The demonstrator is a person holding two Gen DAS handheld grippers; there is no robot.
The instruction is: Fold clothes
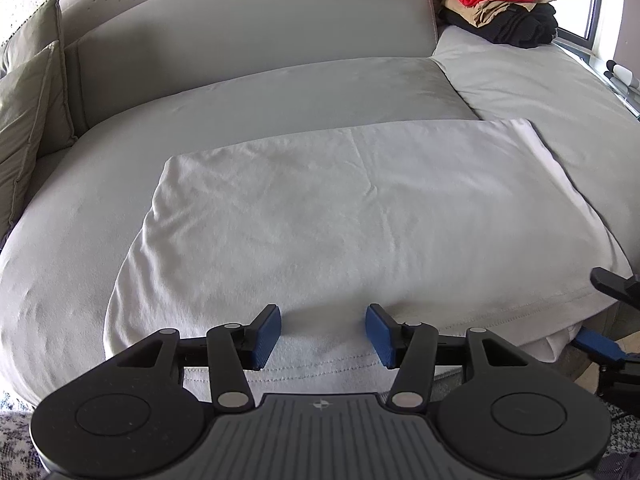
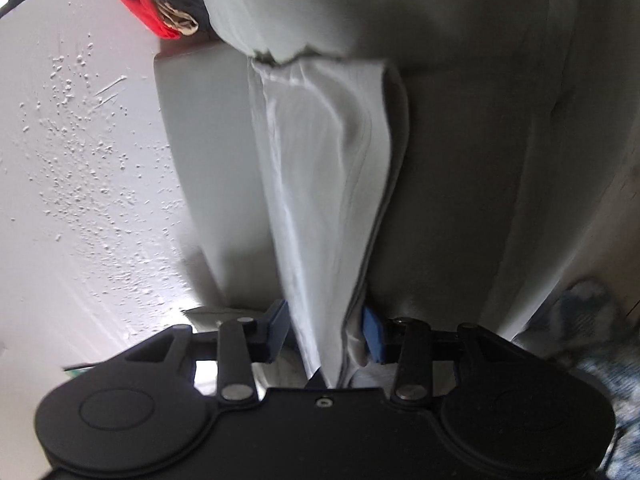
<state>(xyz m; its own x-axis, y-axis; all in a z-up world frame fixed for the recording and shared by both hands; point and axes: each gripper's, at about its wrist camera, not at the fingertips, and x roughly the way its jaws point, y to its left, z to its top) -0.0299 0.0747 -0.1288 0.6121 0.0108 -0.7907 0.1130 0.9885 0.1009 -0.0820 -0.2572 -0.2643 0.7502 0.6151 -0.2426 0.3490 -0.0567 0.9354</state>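
Fingers [image 1: 264, 336] of the left gripper [image 1: 322, 334] stand released, pads well apart over the near hem of the white garment [image 1: 352, 208], with nothing pinched between them. The right gripper [image 2: 326, 334] is rolled onto its side at the garment's right near corner; a bunch of the white cloth runs between its fingers [image 2: 372, 336], but the view is blurred and I cannot tell whether the pads press it or merely straddle it.

The garment lies as a flat, already doubled rectangle on the grey sofa seat [image 1: 280, 92], its near edge hanging slightly over the seat's front. Beyond the garment's far right corner, a pile of folded clothes [image 1: 500, 4], red on top, sits by the window.

The step in hand looks like taking hold of the near edge for another fold. Next, the left fingers need to drop onto the hem and close, matching the right side, before both lift the edge away toward the far edge.
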